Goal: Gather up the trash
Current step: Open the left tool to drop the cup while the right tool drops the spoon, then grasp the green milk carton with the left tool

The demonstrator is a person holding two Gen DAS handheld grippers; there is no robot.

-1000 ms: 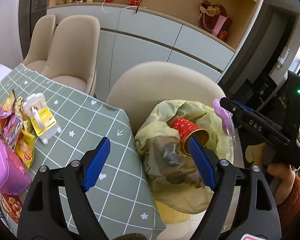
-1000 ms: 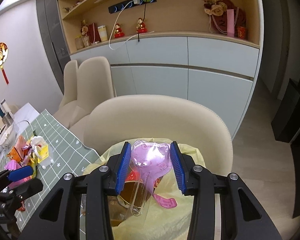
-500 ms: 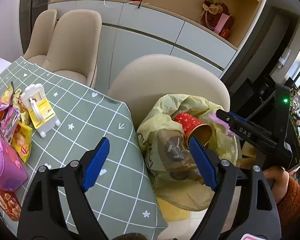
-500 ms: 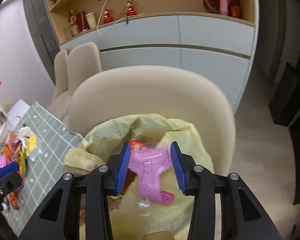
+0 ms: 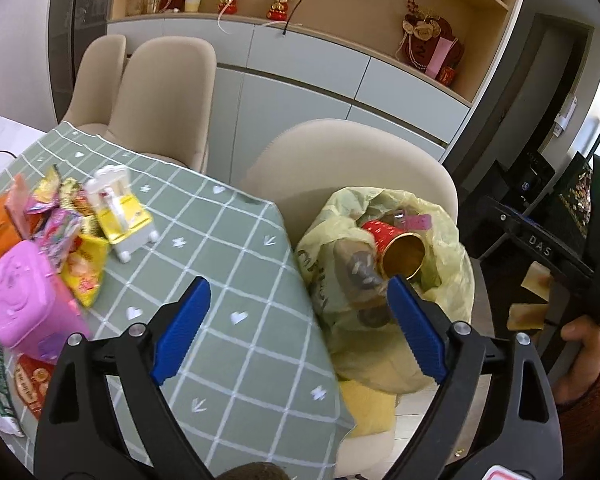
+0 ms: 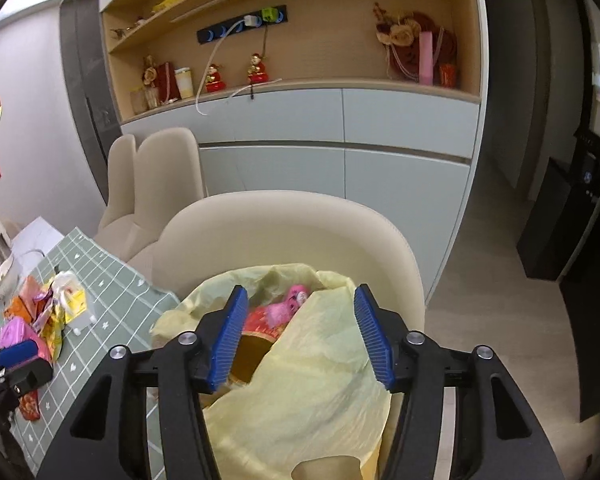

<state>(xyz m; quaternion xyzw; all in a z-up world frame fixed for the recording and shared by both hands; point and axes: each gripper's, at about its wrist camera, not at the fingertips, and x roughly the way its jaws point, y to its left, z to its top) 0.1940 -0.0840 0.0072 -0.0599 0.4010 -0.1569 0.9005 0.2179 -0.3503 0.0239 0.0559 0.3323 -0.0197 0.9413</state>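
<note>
Two cream upholstered chairs point(image 5: 160, 92) stand behind the bench under its green checked cloth point(image 5: 228, 280), and a third cream chair point(image 6: 292, 236) holds a pale yellow plastic trash bag point(image 6: 312, 364), its mouth open. Inside the bag lie a red paper cup with a gold lining point(image 5: 396, 244) and a pink plastic wrapper point(image 6: 288, 304), while a pile of bright snack packets point(image 5: 72, 240), a pink plastic box point(image 5: 24, 300) and a small white-and-yellow toy point(image 5: 120, 212) sit on the bench. Left tongs point(image 5: 296, 324) and right tongs point(image 6: 300, 336) both hang with jaws opening and nothing between them, the right over the bag's mouth.
</note>
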